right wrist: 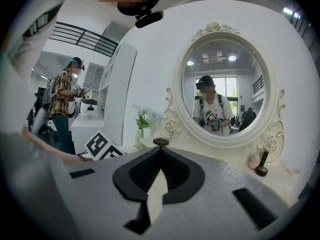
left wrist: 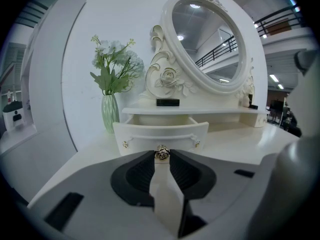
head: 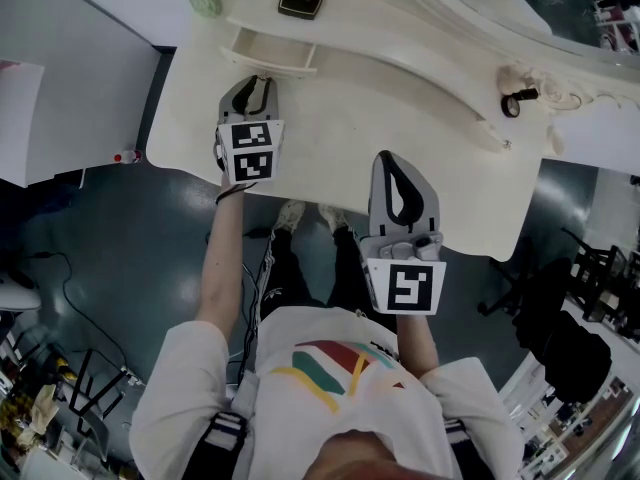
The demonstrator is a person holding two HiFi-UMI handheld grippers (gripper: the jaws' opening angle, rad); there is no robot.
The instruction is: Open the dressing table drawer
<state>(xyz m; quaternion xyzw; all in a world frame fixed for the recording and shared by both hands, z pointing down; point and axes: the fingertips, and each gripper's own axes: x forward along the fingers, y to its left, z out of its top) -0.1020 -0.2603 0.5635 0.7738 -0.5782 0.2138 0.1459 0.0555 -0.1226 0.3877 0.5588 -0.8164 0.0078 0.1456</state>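
Observation:
The cream drawer (head: pixel 270 50) of the dressing table (head: pixel 420 108) stands pulled out from under the low shelf. In the left gripper view its curved front (left wrist: pixel 160 133) faces me, with the small gold rose knob (left wrist: pixel 161 153) at its middle. My left gripper (left wrist: pixel 161 157) is shut on that knob; in the head view it (head: pixel 261 81) reaches the drawer front from the near side. My right gripper (head: pixel 392 158) hovers over the table's near part, to the right. Its jaws (right wrist: pixel 160 150) meet at the tips with nothing between them.
A green vase of flowers (left wrist: pixel 110 113) stands left of the drawer. A flat black box (head: pixel 300 0) lies on the shelf above it. The oval mirror (right wrist: pixel 225 96) rises behind, and a small dark bottle (head: pixel 512 103) stands at the right. Another person (right wrist: pixel 62 109) stands far left.

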